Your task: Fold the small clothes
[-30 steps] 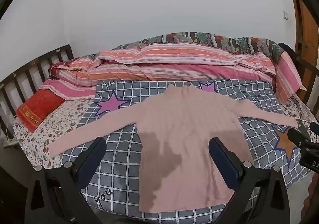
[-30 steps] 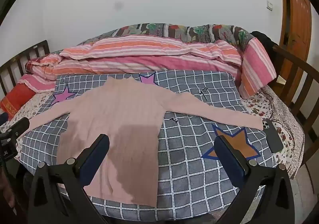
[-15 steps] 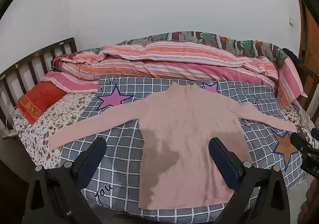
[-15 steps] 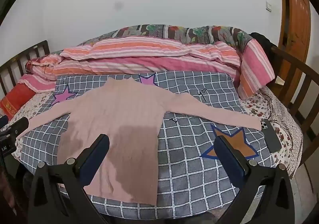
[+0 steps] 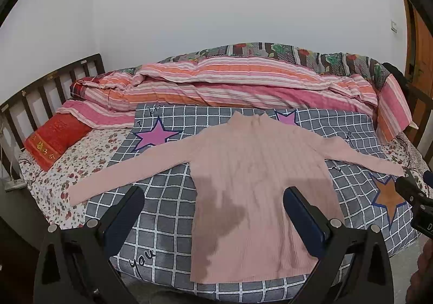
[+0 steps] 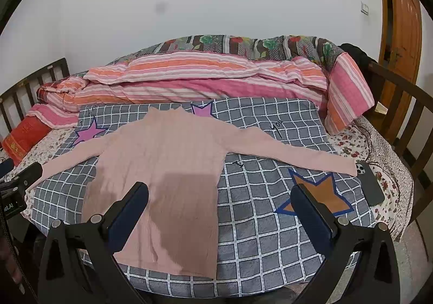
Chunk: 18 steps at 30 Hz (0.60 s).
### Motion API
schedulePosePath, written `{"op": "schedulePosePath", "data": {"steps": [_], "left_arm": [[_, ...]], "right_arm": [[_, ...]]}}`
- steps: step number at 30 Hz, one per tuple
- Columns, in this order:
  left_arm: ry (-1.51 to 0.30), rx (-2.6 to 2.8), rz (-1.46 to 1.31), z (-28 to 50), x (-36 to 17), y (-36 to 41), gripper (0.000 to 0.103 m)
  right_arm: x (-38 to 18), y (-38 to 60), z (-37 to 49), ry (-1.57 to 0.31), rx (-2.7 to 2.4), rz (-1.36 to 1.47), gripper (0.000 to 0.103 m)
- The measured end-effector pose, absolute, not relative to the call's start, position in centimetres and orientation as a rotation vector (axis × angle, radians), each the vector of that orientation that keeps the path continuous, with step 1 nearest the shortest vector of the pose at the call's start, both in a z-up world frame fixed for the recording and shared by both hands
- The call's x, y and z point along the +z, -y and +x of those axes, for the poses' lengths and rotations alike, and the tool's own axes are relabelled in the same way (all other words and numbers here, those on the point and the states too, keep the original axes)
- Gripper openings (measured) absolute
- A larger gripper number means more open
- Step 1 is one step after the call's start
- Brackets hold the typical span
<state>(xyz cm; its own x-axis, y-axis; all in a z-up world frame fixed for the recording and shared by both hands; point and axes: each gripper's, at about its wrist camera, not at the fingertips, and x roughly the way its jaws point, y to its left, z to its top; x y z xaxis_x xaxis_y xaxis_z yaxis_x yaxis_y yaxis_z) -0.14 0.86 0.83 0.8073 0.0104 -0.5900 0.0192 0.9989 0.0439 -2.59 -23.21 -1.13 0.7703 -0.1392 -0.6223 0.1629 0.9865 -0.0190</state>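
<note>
Two hand-held grippers were in my hands, and both were wide open with nothing in them. My left hand-held gripper (image 5: 213, 212) hung over the near edge of the bed (image 5: 81, 160). My right hand-held gripper (image 6: 219, 209) hung there too, off to the right. A pink sweater (image 5: 254, 182) lay flat on the gray checked blanket (image 5: 167, 203), with both sleeves spread out to the sides. Its bottom part was just past the tips of my left fingers (image 5: 127, 206), not touching them. From my right hand-held gripper, the sweater sat more to the left, in front of the left finger. A dark phone (image 6: 370, 182) lay right by the end of the right sleeve. A striped quilt (image 6: 189, 82) was piled behind the sweater.
</note>
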Motion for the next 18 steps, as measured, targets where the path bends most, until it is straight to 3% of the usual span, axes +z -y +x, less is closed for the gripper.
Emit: {"op": "schedulePosePath", "data": {"steps": [18], "left_arm": [[-0.625,-0.004,0.051,-0.65,0.44,-1.02,0.103]], "right_arm": [[-1.22,23.25,-2.68,-0.668,-0.155,0.048,0.103]]}}
